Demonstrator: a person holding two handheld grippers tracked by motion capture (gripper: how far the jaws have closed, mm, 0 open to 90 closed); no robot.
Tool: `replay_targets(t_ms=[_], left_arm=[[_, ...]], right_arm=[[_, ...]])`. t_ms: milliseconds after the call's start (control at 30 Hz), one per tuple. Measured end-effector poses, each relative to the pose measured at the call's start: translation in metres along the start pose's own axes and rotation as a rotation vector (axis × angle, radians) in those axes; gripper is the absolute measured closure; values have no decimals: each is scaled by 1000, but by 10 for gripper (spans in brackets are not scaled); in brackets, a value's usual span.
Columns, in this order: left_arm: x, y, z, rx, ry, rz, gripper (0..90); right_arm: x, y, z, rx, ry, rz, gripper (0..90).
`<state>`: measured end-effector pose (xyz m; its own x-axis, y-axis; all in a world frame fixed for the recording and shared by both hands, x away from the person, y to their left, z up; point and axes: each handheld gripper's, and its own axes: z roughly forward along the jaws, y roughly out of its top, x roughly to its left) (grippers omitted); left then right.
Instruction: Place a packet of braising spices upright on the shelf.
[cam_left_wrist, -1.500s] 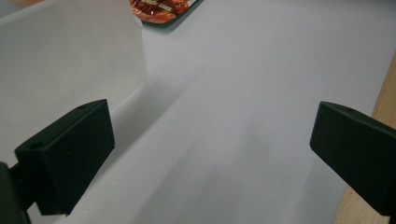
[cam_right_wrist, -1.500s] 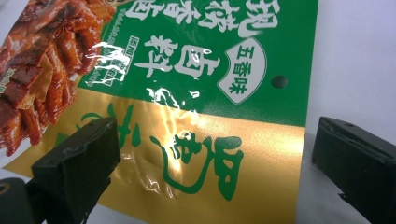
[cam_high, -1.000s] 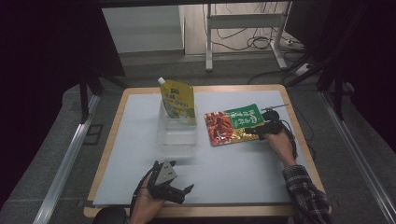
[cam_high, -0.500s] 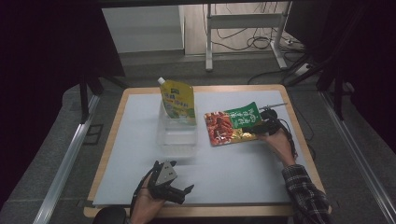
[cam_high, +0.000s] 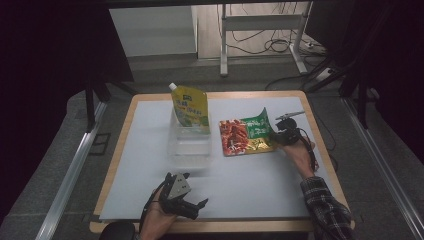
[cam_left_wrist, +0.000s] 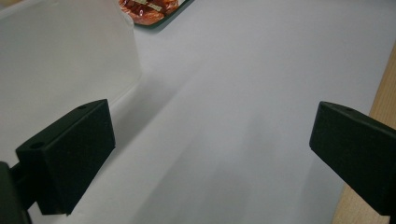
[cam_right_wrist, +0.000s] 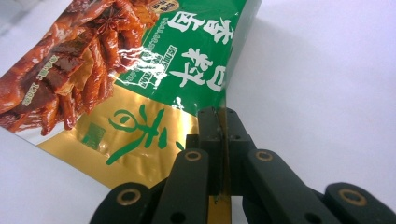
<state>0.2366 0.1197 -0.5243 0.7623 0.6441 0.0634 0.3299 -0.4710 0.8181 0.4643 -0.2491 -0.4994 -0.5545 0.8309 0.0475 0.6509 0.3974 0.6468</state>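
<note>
Near the tabletop's right edge, the right gripper (cam_right_wrist: 219, 122) has just closed its jaws, pinching the side seam of the snack packet (cam_high: 247, 135), which looks light, floppy and slick, so the flat seam seems the surest hold.

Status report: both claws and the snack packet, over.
Right claw just closed, pinching snack packet edge. Left claw open, idle near table's front edge. Clear tub beside packet; nothing blocking.
</note>
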Motion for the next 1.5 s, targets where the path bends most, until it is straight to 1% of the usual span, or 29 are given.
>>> replay_targets(t_ms=[33,100,167,233,300,367,467,500,600,667,800,900,1033,1100,1300,1467,1500], left_arm=[[0,0,0,0,0,1,0],[0,0,0,0,0,1,0],[0,0,0,1,0,1,0],[0,0,0,1,0,2,0],[0,0,0,2,2,4,0],[0,0,0,2,2,3,0],[1,0,-1,-2,6,2,0],[1,0,-1,-2,6,2,0],[1,0,-1,-4,8,1,0],[0,0,-1,-6,8,1,0],[0,0,0,-3,8,4,0],[-1,1,1,-1,7,5,0],[-1,1,0,0,9,11,0],[0,1,0,-1,10,9,0],[-1,1,0,-5,11,11,0],[0,1,-1,-9,13,10,0],[0,1,-1,-9,13,10,0]], right_arm=[[1,1,-1,1,-7,-5,890],[3,2,-4,-21,-10,-1,890],[1,4,-8,-47,4,5,889],[0,5,-11,-60,24,32,889],[-1,6,-15,-75,41,47,890],[-1,6,-16,-84,48,45,889],[2,9,-22,-98,51,21,889],[2,9,-22,-98,51,21,889],[6,12,-28,-125,63,21,889],[7,14,-32,-136,73,29,889],[11,22,-41,-164,99,25,889],[15,27,-47,-196,131,27,889],[18,35,-53,-223,167,29,889],[22,39,-56,-234,182,30,889],[35,55,-63,-254,207,9,890],[48,69,-68,-258,223,-25,891],[48,69,-68,-258,223,-25,891]])
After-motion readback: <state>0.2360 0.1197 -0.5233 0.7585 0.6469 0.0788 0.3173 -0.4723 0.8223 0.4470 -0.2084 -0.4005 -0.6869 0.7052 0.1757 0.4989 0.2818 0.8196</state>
